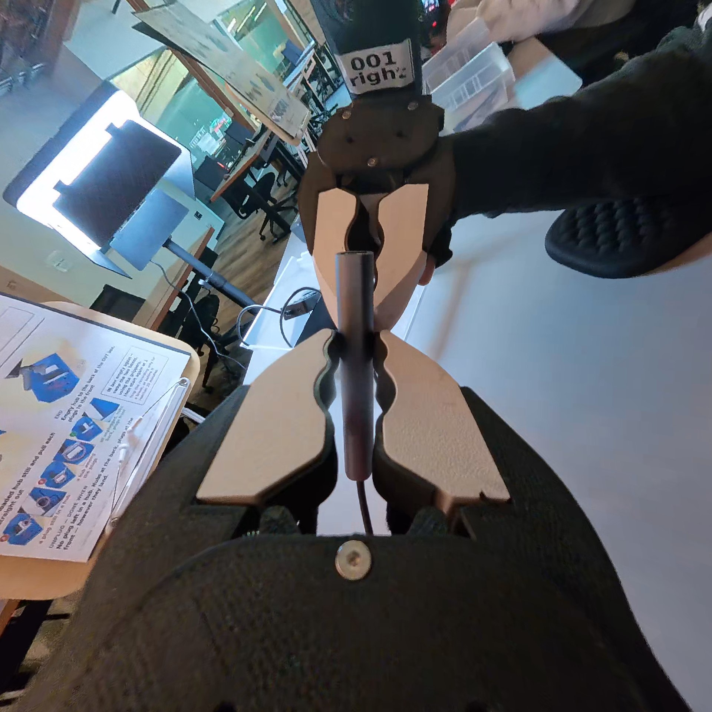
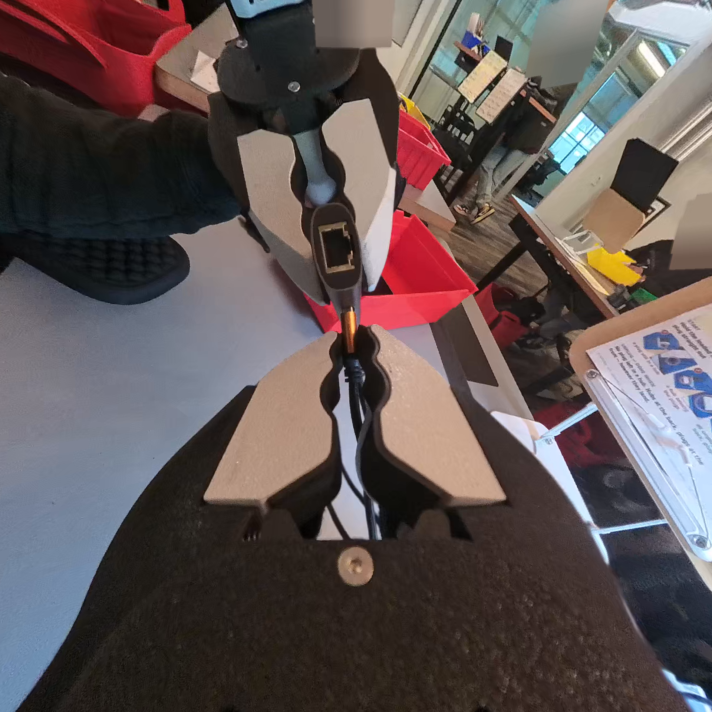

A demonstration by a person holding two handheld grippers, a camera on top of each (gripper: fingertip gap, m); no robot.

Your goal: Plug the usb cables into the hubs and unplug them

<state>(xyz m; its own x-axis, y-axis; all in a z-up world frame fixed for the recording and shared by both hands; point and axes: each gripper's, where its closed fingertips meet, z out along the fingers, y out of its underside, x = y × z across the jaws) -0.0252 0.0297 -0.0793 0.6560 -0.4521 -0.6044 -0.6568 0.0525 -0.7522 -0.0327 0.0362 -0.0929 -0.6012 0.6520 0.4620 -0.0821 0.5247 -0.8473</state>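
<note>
My left gripper (image 1: 355, 339) is shut on a slim grey hub (image 1: 354, 385), held edge-on above the white table (image 1: 558, 404), with the hub's dark cable trailing back between the fingers. In the right wrist view the left gripper (image 2: 346, 289) faces me and the hub (image 2: 337, 246) shows a square network port on its end. My right gripper (image 2: 352, 339) is shut on an orange USB plug (image 2: 349, 331) with a black cable (image 2: 356, 389). The plug's tip meets the hub's lower edge; I cannot tell how deep it sits. The right gripper (image 1: 362, 304) also shows behind the hub in the left wrist view.
Red bins (image 2: 416, 277) stand at the table's far edge. An instruction sheet on a tilted board (image 1: 77, 424) sits beside the table and also shows in the right wrist view (image 2: 662, 385). Clear plastic boxes (image 1: 470, 77) stand behind. Another dark device with a cable (image 1: 300, 304) lies near the edge.
</note>
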